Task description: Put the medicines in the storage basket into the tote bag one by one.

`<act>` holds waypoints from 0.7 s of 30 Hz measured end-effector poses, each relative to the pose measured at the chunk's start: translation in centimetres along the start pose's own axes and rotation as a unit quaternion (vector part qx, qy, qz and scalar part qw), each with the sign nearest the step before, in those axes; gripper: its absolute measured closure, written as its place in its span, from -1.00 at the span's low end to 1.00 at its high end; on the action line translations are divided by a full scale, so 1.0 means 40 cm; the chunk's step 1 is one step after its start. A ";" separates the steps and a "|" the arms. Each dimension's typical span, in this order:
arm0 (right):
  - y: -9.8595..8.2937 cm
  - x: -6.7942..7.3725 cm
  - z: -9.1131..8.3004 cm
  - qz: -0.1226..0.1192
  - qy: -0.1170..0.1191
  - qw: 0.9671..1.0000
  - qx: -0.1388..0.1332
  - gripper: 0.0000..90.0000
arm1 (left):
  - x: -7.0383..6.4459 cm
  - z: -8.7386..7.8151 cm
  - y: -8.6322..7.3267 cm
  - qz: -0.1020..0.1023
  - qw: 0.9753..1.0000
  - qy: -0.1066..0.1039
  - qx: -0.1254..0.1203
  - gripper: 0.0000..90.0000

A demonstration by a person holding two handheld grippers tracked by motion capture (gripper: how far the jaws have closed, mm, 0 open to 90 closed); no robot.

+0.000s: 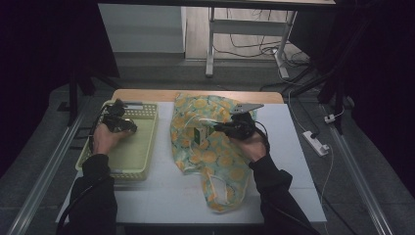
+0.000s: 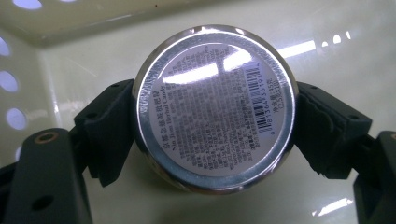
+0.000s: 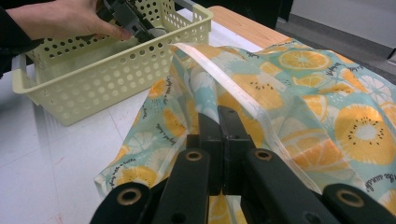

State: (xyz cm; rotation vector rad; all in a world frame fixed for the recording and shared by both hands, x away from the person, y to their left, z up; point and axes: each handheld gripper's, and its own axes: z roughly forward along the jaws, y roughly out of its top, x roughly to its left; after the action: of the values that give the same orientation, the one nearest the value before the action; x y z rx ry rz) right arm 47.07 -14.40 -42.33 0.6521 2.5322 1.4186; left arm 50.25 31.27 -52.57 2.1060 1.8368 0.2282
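I hold a round silver tin (image 2: 215,108) clamped between my left gripper's (image 2: 215,112) black jaws, its flat labelled face with fine print and a barcode turned toward the camera, just above the floor of the pale yellow perforated basket (image 1: 142,128). With my right gripper (image 3: 219,121) I pinch the rim of the cloth bag (image 3: 322,107), a soft tote printed with orange citrus slices on pale teal, which lies crumpled on the white table just beside the basket.

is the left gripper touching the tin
Touching. The left gripper view shows the left gripper with a black jaw pressed against each side of the round tin, no gap at either rim, above the basket floor.
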 end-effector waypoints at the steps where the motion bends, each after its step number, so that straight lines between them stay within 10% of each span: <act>1: 0.000 0.000 0.000 0.000 0.000 1.000 0.000 1.00 | -0.002 -0.001 0.001 0.001 1.000 0.002 0.004 -0.55; 10: 0.000 0.001 0.000 0.000 0.000 1.000 -0.002 1.00 | 0.005 -0.022 -0.002 -0.032 0.999 -0.015 -0.010 -0.54; 21: 0.000 0.000 -0.001 0.000 -0.002 1.000 -0.003 1.00 | -0.025 -0.095 -0.013 -0.008 0.997 -0.043 -0.066 -0.54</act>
State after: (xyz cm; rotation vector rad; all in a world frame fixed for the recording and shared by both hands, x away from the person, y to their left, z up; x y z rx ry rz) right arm 47.08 -14.42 -42.31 0.6539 2.5243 1.4222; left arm 48.34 30.91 -49.12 1.9799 1.7404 0.2434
